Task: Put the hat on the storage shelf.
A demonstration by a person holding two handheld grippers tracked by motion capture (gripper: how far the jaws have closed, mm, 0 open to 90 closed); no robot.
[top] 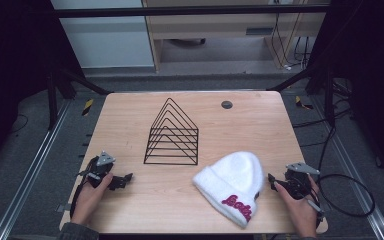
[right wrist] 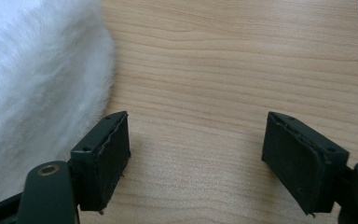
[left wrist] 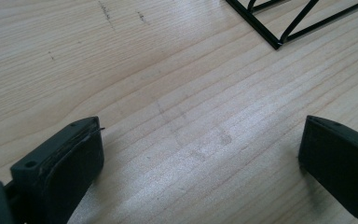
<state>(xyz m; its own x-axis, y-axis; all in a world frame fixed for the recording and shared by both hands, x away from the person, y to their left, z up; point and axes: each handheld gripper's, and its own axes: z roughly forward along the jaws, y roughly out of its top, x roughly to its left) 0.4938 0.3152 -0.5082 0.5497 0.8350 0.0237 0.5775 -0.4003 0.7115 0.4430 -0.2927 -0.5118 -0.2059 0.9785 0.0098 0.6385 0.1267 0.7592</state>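
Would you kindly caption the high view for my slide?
Both open grippers, left and right, rest beside a white beanie and black wire rack.

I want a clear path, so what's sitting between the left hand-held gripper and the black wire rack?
Nothing: bare wood between the left hand-held gripper and the wire rack, as the left gripper view and the high view both show.
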